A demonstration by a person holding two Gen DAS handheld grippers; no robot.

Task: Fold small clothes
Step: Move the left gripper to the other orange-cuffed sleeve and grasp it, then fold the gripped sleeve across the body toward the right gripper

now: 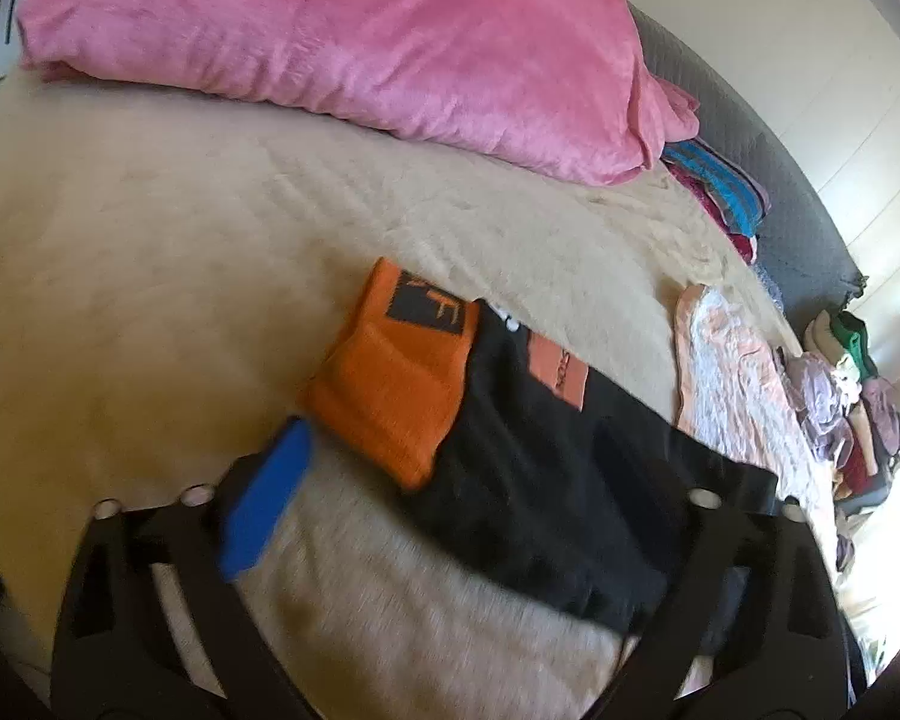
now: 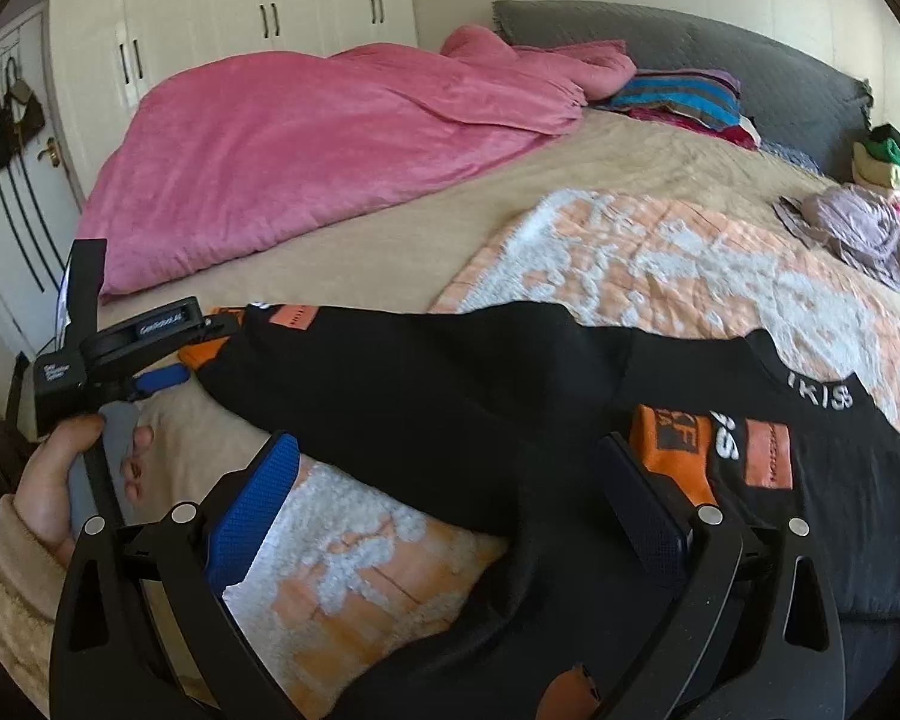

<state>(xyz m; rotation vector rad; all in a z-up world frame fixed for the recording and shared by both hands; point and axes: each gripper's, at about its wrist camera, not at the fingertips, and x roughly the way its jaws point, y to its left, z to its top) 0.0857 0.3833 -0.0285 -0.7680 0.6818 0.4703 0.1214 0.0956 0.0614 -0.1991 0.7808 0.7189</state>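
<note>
A black top (image 2: pixel 450 396) with orange cuffs and white lettering on the collar lies spread on the bed. In the left wrist view one orange cuff (image 1: pixel 390 384) and the black sleeve (image 1: pixel 540 480) lie ahead of my left gripper (image 1: pixel 486 540). Its jaws stand wide, the blue left pad (image 1: pixel 264 504) resting off the cloth on the beige cover and the right finger over the black fabric. My right gripper (image 2: pixel 450 510) is open, with black cloth lying between its blue pads (image 2: pixel 258 510). A second orange cuff (image 2: pixel 672 450) sits by its right finger. The left gripper (image 2: pixel 192 354) shows at the left, held by a hand (image 2: pixel 48 480).
A pink blanket (image 2: pixel 306 162) covers the bed's far left. A peach and white quilt (image 2: pixel 690 258) lies under the top. Loose clothes (image 2: pixel 858 228) pile at the right edge. Striped folded cloths (image 2: pixel 684 96) rest by the grey headboard (image 2: pixel 750 54). A wardrobe (image 2: pixel 240 6) stands behind.
</note>
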